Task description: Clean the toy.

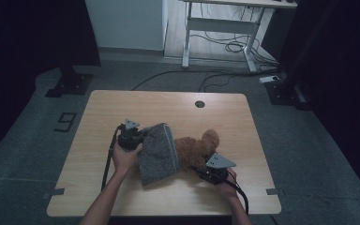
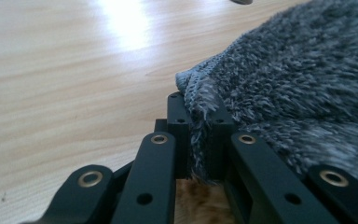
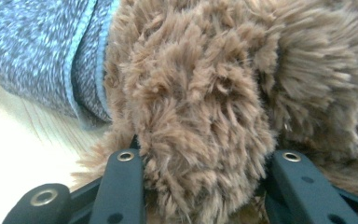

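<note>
A grey fuzzy cloth (image 1: 158,152) lies on the wooden table (image 1: 168,108), draped partly over a brown plush bear (image 1: 199,147). My left gripper (image 1: 138,137) holds the cloth at its upper left. In the left gripper view the jaws are shut on the cloth's stitched edge (image 2: 200,93), and brown fur shows below them. My right gripper (image 1: 205,169) sits at the bear's near side. In the right gripper view its jaws clamp a limb of the bear (image 3: 200,154), with the cloth (image 3: 42,51) at upper left.
A round cable hole (image 1: 199,104) sits near the table's far edge. Beyond the table stand a white desk frame (image 1: 225,28) and floor cables (image 1: 206,75). Bare tabletop lies to the left and at the back.
</note>
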Action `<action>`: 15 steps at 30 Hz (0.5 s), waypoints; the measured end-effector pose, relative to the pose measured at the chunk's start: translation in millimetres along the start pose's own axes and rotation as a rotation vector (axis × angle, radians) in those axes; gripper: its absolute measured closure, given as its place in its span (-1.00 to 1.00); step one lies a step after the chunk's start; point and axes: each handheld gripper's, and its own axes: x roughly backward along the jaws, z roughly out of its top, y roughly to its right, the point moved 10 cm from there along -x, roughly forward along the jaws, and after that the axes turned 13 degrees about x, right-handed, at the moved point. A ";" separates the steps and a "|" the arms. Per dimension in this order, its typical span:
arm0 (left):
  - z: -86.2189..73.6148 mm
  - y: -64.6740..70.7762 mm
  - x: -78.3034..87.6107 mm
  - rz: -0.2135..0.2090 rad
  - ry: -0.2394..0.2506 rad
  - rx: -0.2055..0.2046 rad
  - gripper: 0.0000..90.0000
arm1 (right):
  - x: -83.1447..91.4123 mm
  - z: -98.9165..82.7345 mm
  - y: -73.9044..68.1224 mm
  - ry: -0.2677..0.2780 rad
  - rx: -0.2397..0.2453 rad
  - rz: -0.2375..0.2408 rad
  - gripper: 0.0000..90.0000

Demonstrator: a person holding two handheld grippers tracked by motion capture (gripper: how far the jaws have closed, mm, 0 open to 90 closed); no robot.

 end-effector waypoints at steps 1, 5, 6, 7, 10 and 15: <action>0.3 -1.3 0.4 0.005 -0.001 0.002 0.86 | 0.0 0.0 0.1 0.000 0.001 0.001 0.35; 11.1 11.9 13.6 -0.058 0.031 0.016 0.86 | 0.0 -0.5 1.2 0.001 -0.002 0.005 0.35; 18.5 24.9 20.9 -0.096 0.053 0.009 0.86 | -0.1 -0.7 1.5 0.002 -0.006 0.007 0.35; 23.1 34.5 25.4 -0.121 0.065 0.000 0.86 | -0.4 -1.0 2.0 0.004 -0.011 0.009 0.35; 38.8 83.0 38.3 -0.202 0.096 -0.073 0.86 | -1.3 -0.7 2.7 0.010 -0.018 0.008 0.35; 48.9 172.0 30.1 -0.280 0.094 -0.218 0.86 | -1.0 -0.7 2.2 0.009 -0.017 0.006 0.35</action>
